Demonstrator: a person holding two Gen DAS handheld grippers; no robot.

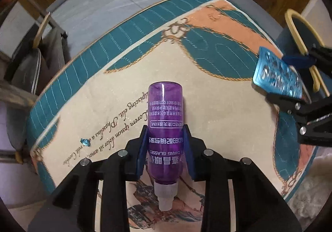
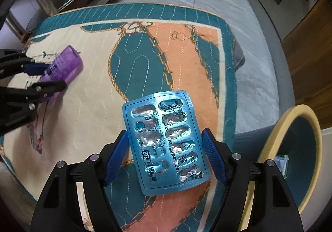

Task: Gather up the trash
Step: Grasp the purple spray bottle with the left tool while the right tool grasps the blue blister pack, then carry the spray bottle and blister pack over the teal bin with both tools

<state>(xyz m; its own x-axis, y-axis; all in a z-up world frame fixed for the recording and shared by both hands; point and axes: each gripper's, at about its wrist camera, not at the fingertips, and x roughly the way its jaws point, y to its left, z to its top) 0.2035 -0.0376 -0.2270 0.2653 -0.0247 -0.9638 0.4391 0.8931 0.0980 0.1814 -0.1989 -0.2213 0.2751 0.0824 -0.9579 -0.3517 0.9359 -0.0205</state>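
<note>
My left claw (image 1: 165,150) had its blue pads clamped on either flank of the purple bottle (image 1: 165,132), gripping it about midway down the printed label, the pale nozzle end pointing back toward me and the rounded base reaching out over the quilt. My right claw (image 2: 166,156) held the blue blister pack (image 2: 164,142) edge to edge — the foil pockets were torn open, so it was spent and fit for throwing away — and the sheet stood tilted between the pads rather than lying flat.

Beyond the two claws lay the quilted mat (image 2: 99,128), cream in the middle with teal and orange bands and rope stitching, spread over a grey mattress (image 2: 238,24). A small scrap of blue foil (image 1: 85,141) lay on the cream part, to the left of the bottle in the left view. To the right of the blister pack, just off the mat's edge, stood the bin (image 2: 267,142) with its pale yellow rim and dark teal inside; something pale lay at its bottom, too small to name.

As I judged it, both pieces were in hand and the carry to the bin was the step. To do it well I needed to keep the squeeze on the bottle firm, since smooth plastic can slide, and keep the thin pack from bending out of the pads. Each claw had to be well over the rim's opening before letting go. The foil scrap would need a separate trip.
</note>
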